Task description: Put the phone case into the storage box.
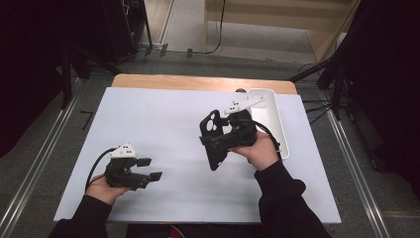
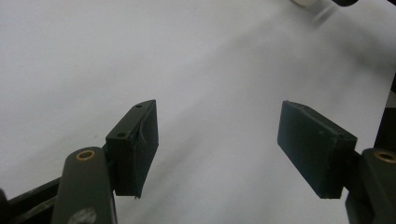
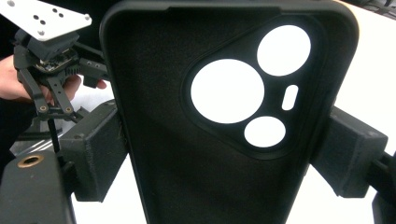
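A black phone case point(image 1: 210, 130) with round camera cutouts is held above the table's right half, my right gripper point(image 1: 217, 142) shut on its two long sides. In the right gripper view the case point(image 3: 187, 177) stands upright between the pads point(image 3: 95, 154), its inner side toward the camera. My left gripper point(image 1: 150, 168) rests low near the table's front left, open, with nothing between its jaws. The left gripper view shows its pads point(image 2: 137, 147) wide apart over bare white surface. My left gripper point(image 3: 51, 70) and its hand also appear far left in the right gripper view.
A white sheet point(image 1: 168, 119) covers the table, with a wooden edge point(image 1: 198, 82) at the back. A long white tray point(image 1: 277, 124) lies at the back right, just behind my right hand. Dark stands and cables surround the table on the floor.
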`<move>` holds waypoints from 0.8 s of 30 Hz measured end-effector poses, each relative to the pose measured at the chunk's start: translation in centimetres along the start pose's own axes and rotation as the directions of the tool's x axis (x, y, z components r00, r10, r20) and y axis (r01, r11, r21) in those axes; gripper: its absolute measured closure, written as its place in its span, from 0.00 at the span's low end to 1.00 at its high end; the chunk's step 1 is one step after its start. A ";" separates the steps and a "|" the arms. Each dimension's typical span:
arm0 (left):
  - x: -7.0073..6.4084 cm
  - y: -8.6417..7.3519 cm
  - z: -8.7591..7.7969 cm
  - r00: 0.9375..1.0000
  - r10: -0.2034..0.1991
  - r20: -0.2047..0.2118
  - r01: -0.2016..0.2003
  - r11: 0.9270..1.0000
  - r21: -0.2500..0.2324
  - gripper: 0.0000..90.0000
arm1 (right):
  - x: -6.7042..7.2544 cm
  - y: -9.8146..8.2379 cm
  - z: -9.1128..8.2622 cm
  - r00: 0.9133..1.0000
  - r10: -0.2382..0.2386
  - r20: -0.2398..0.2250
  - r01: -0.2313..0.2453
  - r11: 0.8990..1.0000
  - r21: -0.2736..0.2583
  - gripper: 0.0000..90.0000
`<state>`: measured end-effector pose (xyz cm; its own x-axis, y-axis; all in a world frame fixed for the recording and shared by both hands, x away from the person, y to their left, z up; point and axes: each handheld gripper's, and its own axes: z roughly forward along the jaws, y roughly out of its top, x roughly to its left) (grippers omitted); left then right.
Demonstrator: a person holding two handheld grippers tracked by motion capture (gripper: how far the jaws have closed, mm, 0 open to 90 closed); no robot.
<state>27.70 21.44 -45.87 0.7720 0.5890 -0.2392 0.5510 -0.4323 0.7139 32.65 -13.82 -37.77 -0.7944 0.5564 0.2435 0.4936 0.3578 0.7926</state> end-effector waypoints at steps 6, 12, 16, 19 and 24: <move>0.0 -0.3 -0.1 1.000 -0.007 0.001 0.007 1.000 0.002 0.32 | -0.6 0.3 -1.1 1.000 0.008 0.006 -0.008 1.000 -0.013 0.13; 0.1 -0.4 -0.2 1.000 -0.015 -0.002 0.015 1.000 0.004 0.32 | -1.2 0.4 -1.9 1.000 0.022 0.019 -0.021 0.999 -0.028 0.13; 0.2 -0.3 -0.1 1.000 -0.013 0.004 0.013 1.000 0.004 0.32 | -1.4 0.4 -2.3 0.999 0.028 0.040 -0.027 0.999 -0.026 0.13; 0.2 -0.4 -0.1 1.000 -0.017 0.005 0.017 1.000 0.011 0.32 | -1.7 0.4 -3.0 0.998 0.043 0.054 -0.041 0.998 -0.041 0.13; 0.4 -0.4 -0.2 1.000 -0.023 0.012 0.023 1.000 0.011 0.32 | -2.1 0.4 -4.0 0.995 0.054 0.084 -0.049 0.997 -0.061 0.13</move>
<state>27.76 21.98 -46.13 0.7631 0.5902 -0.2634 0.5717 -0.4264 0.7009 33.15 -17.86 -35.73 -0.7342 0.6358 0.2384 0.5093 0.2834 0.8126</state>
